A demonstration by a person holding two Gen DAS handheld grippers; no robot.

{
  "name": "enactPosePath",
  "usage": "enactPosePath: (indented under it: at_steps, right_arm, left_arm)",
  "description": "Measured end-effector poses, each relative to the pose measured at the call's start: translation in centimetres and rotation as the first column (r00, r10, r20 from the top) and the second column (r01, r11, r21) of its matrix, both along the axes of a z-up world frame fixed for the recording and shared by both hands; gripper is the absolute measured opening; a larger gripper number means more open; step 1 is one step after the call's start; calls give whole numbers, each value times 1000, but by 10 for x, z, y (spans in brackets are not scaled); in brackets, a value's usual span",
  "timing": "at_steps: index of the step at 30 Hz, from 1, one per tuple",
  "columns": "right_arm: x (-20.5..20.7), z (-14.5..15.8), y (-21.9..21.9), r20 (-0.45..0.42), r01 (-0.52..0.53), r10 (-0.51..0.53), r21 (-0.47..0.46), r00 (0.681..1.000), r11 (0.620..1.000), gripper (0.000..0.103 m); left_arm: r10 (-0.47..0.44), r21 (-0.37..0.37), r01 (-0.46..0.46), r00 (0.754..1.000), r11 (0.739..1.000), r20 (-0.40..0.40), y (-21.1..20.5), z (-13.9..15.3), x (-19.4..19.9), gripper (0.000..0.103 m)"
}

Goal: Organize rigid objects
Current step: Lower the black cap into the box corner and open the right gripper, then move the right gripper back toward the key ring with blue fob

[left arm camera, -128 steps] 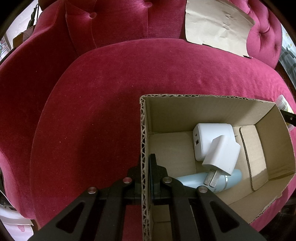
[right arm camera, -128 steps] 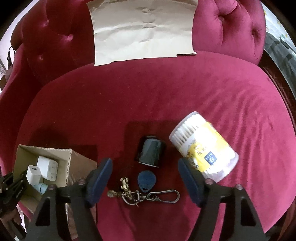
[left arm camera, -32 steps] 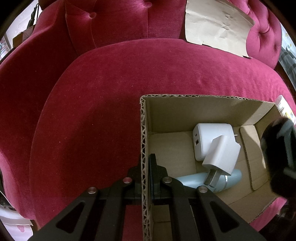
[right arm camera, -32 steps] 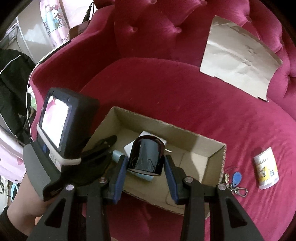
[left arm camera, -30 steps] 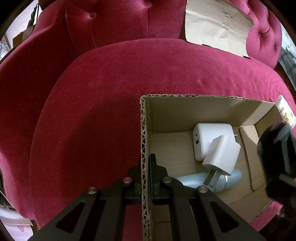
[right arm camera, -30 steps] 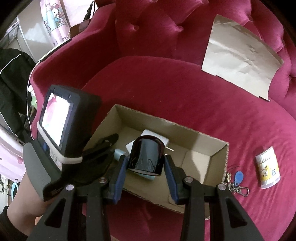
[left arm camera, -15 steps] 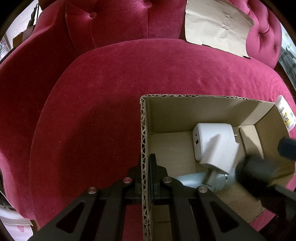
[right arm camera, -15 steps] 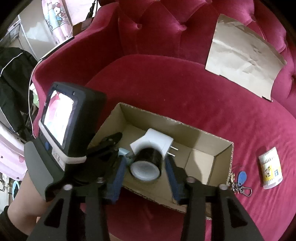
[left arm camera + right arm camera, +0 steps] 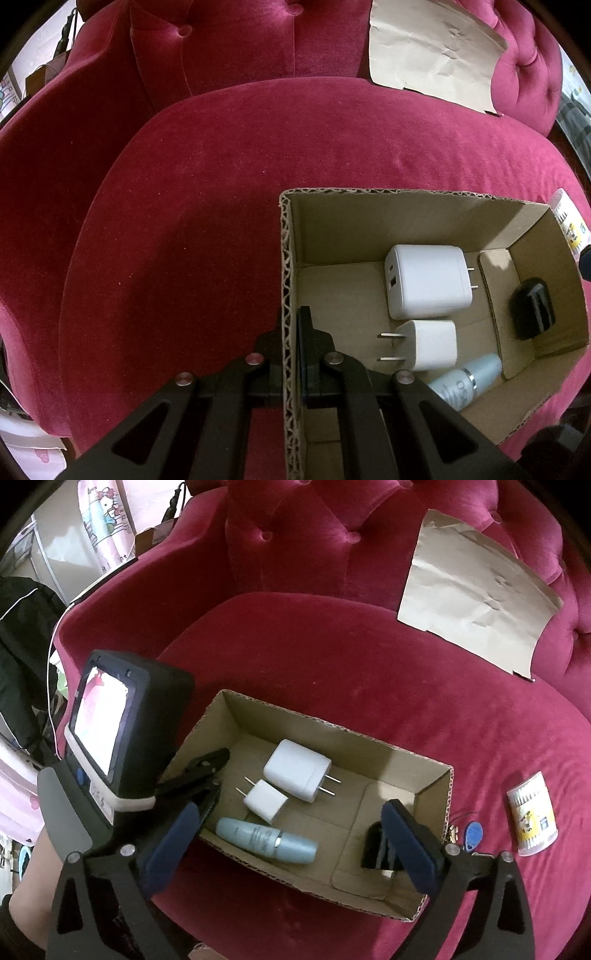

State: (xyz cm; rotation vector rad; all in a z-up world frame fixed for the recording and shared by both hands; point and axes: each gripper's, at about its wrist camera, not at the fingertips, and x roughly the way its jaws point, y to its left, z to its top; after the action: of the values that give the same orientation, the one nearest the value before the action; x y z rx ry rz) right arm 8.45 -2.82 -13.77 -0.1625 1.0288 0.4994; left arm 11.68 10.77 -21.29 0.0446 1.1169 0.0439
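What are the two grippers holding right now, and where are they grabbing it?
The left gripper is shut on the cardboard box, pinching its end wall at the rim. The right gripper holds nothing: its jaws have just opened, and the black jar lies in the box.

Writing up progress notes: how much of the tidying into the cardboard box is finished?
Done: two white chargers, pale blue bottle and black cylinder lie in the cardboard box. In hand: left gripper clamps the box wall; right gripper has just opened, empty. Left: cotton-swab tub, blue key fob.

Your left claw (image 9: 295, 354) is clamped tight; your right claw (image 9: 291, 834) has just sprung wide — nothing between its fingers.
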Motion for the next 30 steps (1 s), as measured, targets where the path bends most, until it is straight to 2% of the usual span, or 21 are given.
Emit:
enactPosePath:
  at_steps: [15,30]
  right_arm:
    - [-1,12,-15,40,23,-22,-2,999,1000,102]
    - [18,27,-68,92,146,-144,-19,985,989,102]
  left_arm:
    - [-2,1,2,1000,1000,1,1,0,0,4]
    - [-2,4,2,1000,1000,1,0,0,-1,4]
